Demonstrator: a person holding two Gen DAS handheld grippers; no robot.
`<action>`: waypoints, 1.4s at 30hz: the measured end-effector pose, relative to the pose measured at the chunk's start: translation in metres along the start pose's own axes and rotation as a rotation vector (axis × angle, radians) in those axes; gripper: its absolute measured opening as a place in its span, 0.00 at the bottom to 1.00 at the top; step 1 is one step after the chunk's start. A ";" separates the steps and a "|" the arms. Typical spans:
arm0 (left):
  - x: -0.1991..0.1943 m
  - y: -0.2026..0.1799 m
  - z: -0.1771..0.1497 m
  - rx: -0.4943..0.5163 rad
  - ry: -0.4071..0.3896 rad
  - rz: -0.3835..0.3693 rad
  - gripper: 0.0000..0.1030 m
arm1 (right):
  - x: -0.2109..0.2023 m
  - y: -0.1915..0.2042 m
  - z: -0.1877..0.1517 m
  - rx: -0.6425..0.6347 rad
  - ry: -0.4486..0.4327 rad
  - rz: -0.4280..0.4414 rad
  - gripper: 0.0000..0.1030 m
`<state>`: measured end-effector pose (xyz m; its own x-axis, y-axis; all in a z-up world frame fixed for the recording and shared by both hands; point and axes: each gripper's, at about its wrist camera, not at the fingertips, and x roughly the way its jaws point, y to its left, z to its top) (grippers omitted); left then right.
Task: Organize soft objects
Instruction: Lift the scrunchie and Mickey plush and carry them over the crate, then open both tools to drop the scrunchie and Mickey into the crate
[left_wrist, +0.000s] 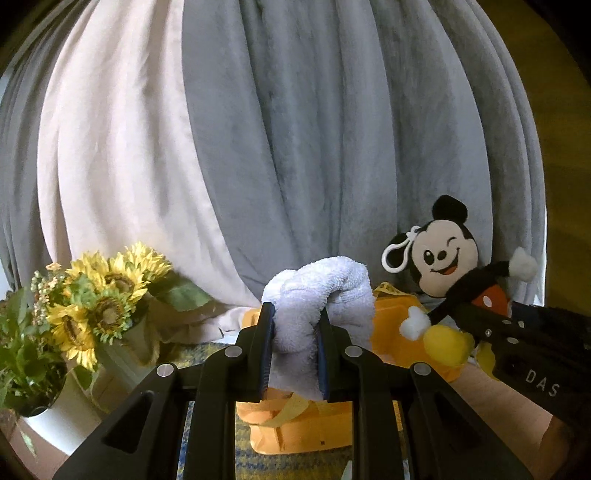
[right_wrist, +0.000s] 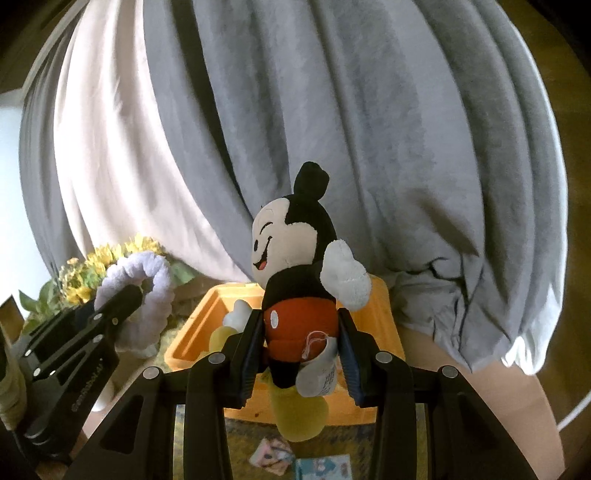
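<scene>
My left gripper is shut on a rolled white towel and holds it above an orange bin. My right gripper is shut on a Mickey Mouse plush, gripping its red shorts, above the same orange bin. In the left wrist view the plush hangs at the right, held by the right gripper. In the right wrist view the towel shows at the left, in the left gripper.
Grey and cream curtains hang close behind. A vase of sunflowers stands at the left. A patterned mat lies under the bin, with small cards on it.
</scene>
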<state>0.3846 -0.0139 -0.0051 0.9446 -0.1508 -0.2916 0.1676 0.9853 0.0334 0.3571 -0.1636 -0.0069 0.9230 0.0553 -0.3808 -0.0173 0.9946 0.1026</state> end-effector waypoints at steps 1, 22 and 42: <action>0.005 -0.001 0.001 0.003 0.003 0.000 0.20 | 0.005 -0.001 0.002 -0.008 0.006 0.002 0.39; 0.126 -0.018 -0.029 0.091 0.180 0.015 0.20 | 0.134 -0.014 -0.003 -0.174 0.259 0.033 0.39; 0.136 -0.016 -0.029 0.102 0.219 0.009 0.75 | 0.146 -0.030 0.000 -0.129 0.246 -0.066 0.62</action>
<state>0.5017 -0.0481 -0.0731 0.8644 -0.1102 -0.4906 0.1976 0.9717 0.1298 0.4920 -0.1854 -0.0653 0.8031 -0.0064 -0.5958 -0.0234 0.9988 -0.0423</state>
